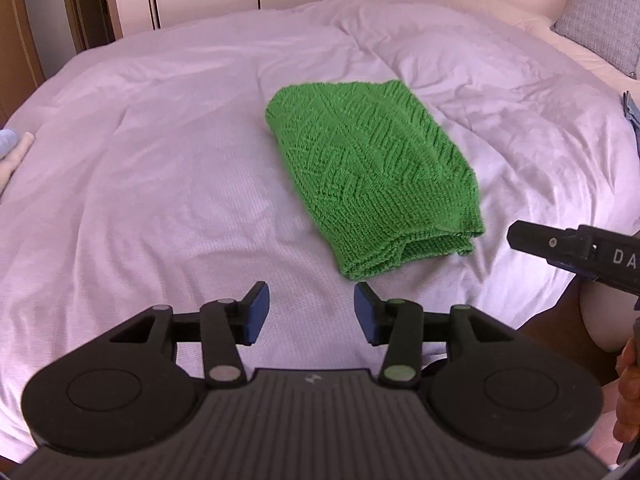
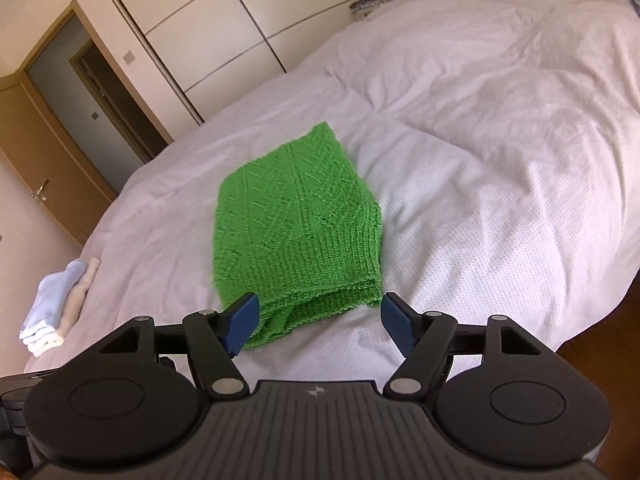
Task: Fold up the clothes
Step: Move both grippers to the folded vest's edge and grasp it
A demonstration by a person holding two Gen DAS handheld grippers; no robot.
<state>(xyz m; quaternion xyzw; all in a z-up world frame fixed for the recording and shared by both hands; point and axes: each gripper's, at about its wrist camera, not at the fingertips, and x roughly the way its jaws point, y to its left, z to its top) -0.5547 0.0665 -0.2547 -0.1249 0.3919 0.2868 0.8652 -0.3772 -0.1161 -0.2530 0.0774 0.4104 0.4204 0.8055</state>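
A green knitted garment (image 1: pixel 372 168) lies folded into a compact rectangle on the white bed cover (image 1: pixel 160 160). In the right wrist view the green garment (image 2: pixel 296 224) sits just ahead of my fingers. My left gripper (image 1: pixel 311 310) is open and empty, hovering just short of the garment's near edge. My right gripper (image 2: pixel 320 324) is open and empty, its jaws standing either side of the garment's near folded edge, apart from it. The right gripper's body also shows at the right edge of the left wrist view (image 1: pixel 576 250).
A small stack of folded pale blue and cream clothes (image 2: pixel 56 312) lies at the bed's left edge. A grey pillow (image 1: pixel 600 20) is at the far right. Wardrobe doors (image 2: pixel 224 28) and a wooden door (image 2: pixel 52 160) stand beyond the bed.
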